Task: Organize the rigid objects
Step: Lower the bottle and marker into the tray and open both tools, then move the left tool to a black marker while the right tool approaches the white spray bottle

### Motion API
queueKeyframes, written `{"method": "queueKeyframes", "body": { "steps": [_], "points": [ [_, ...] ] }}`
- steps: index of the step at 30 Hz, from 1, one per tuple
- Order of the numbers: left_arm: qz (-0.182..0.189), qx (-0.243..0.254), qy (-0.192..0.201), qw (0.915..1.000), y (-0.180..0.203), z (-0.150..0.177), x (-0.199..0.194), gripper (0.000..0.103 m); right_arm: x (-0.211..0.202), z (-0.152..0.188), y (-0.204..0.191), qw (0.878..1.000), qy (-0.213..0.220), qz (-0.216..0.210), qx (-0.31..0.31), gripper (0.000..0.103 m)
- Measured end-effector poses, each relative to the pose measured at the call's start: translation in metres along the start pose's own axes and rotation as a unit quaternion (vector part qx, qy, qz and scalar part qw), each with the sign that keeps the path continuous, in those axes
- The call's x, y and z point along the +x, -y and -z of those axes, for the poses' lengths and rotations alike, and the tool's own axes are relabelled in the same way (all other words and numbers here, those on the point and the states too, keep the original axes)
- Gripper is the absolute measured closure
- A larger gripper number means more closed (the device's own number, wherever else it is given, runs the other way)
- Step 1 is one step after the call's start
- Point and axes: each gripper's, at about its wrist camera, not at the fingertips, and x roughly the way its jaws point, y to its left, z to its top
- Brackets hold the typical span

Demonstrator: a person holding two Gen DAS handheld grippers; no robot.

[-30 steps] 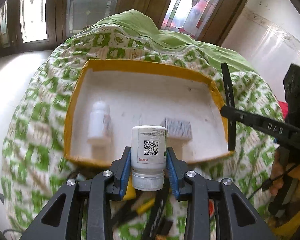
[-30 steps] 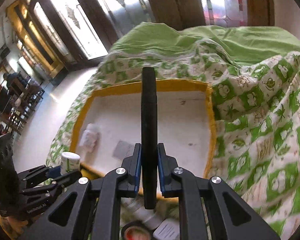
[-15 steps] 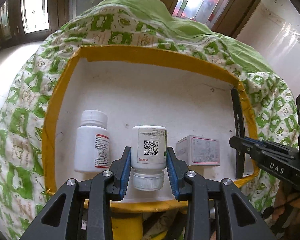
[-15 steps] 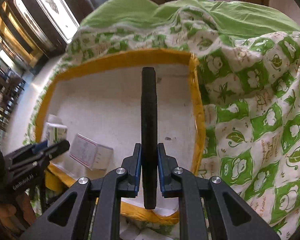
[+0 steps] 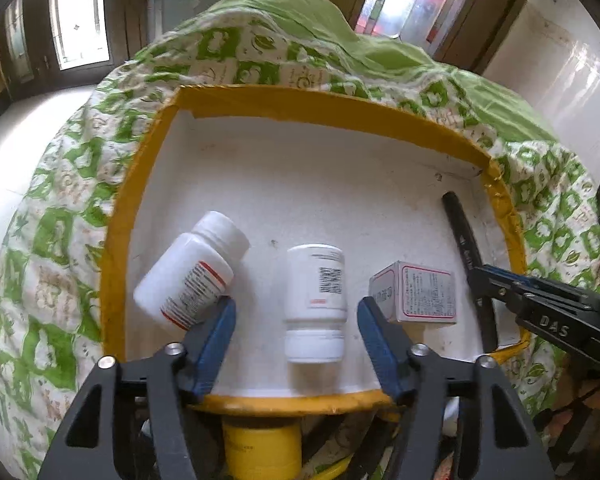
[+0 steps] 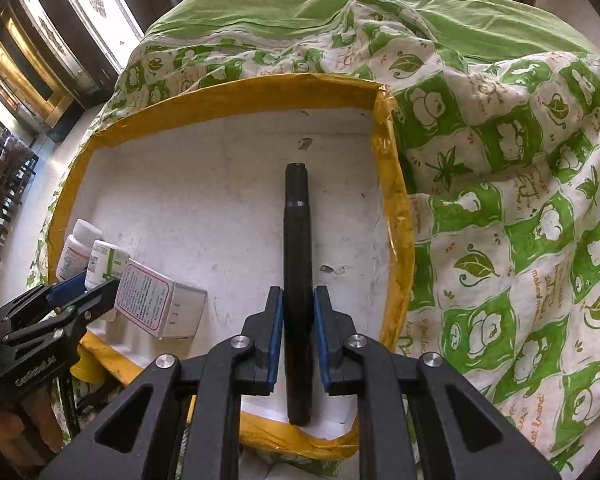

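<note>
A white foam box with a yellow taped rim (image 5: 324,108) lies on a green patterned quilt. In it lie a white pill bottle (image 5: 316,300), a second white bottle with a red-lined label (image 5: 192,268) to its left, and a small white carton (image 5: 416,298) to its right. My left gripper (image 5: 296,312) is open, its blue pads on either side of the middle bottle, not touching it. My right gripper (image 6: 298,312) is shut on a long black bar (image 6: 297,260) that rests low along the box's right side; the bar also shows in the left wrist view (image 5: 466,248).
The quilt (image 6: 520,200) surrounds the box (image 6: 236,96). A yellow cylinder (image 5: 260,444) and other loose items sit below the box's near edge. Windows and dark wooden frames stand behind.
My left gripper opened and let go of the pill bottle, which now lies in the box. My right gripper lowered the black bar down into the box.
</note>
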Motion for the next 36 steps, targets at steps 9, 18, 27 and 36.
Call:
{"method": "queueKeyframes", "body": {
  "steps": [9,18,27,36],
  "points": [
    [0.039,-0.011,0.034,0.9986,-0.012,0.043,-0.067,0.029,-0.04,0.015,0.001,0.997,0.06,-0.039,0.011,0.054],
    [-0.001,-0.104,0.043,0.9936,-0.066,0.117,-0.088,0.022,-0.089,0.062,0.015,0.987,0.099,-0.105,0.073,0.023],
    [-0.028,-0.076,0.052,0.9953,-0.056,0.12,-0.09,0.022,-0.09,0.106,-0.011,0.992,0.067,-0.107,0.03,0.023],
    [-0.034,-0.074,0.034,0.9961,-0.056,0.122,-0.081,0.023,-0.081,0.106,-0.013,0.993,0.056,-0.096,0.024,0.023]
  ]
}}
